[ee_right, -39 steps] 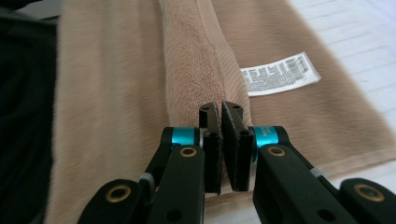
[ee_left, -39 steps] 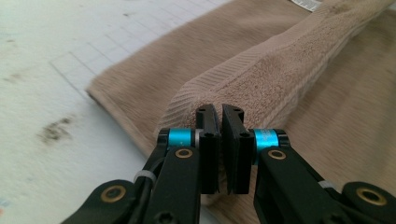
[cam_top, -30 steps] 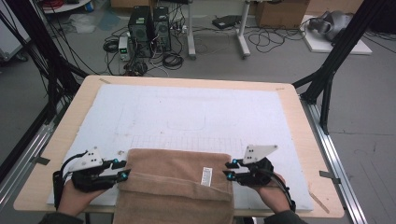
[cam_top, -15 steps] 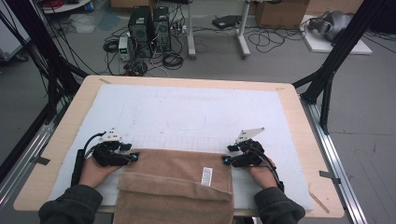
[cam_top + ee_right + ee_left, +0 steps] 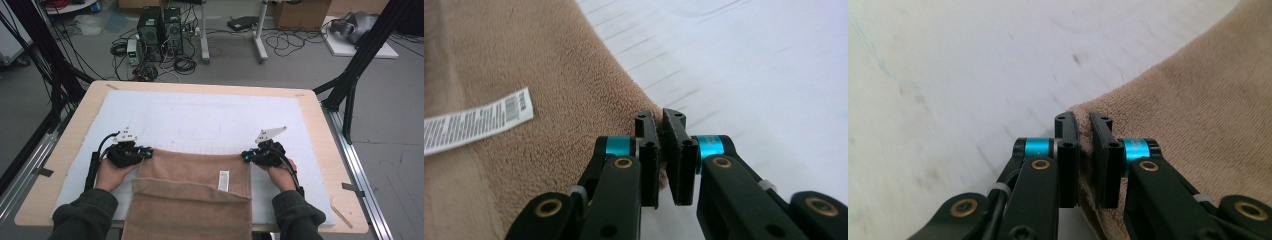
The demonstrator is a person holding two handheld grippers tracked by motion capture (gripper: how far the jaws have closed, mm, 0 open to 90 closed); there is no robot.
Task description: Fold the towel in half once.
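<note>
On the near half of the table (image 5: 65, 150), a brown towel (image 5: 195, 172) lies flat on the white mat (image 5: 200, 115) that covers most of the tabletop. Its near part is folded over on itself and hangs off the table's front edge, between the person's two sleeves. A white label (image 5: 224, 180) sits on the towel toward its right side, just above the folded edge; in the right gripper view the label (image 5: 474, 120) shows printed text and a barcode.

The towel's far edge runs straight across the mat, and each of its two far corners is caught in a gripper. The left gripper (image 5: 142, 151) has just been closing, and in the left gripper view its fingers (image 5: 1067, 150) pinch the towel's corner (image 5: 1088, 107), with a thin fold of brown cloth pressed between the two black pads. The right gripper (image 5: 246, 156) has likewise just been closing, and in the right gripper view its fingers (image 5: 649, 150) clamp the other corner of the towel (image 5: 574, 100), the cloth squeezed in the narrow gap between them. Both grippers lie low, close to the mat, and point inward toward each other along the towel's far edge.

The person's left hand (image 5: 112, 172) and right hand (image 5: 280, 175) hold the grippers from behind, dark green sleeves coming in from the bottom. Beyond the table, computer towers (image 5: 160, 25) and cables lie on the grey floor.
</note>
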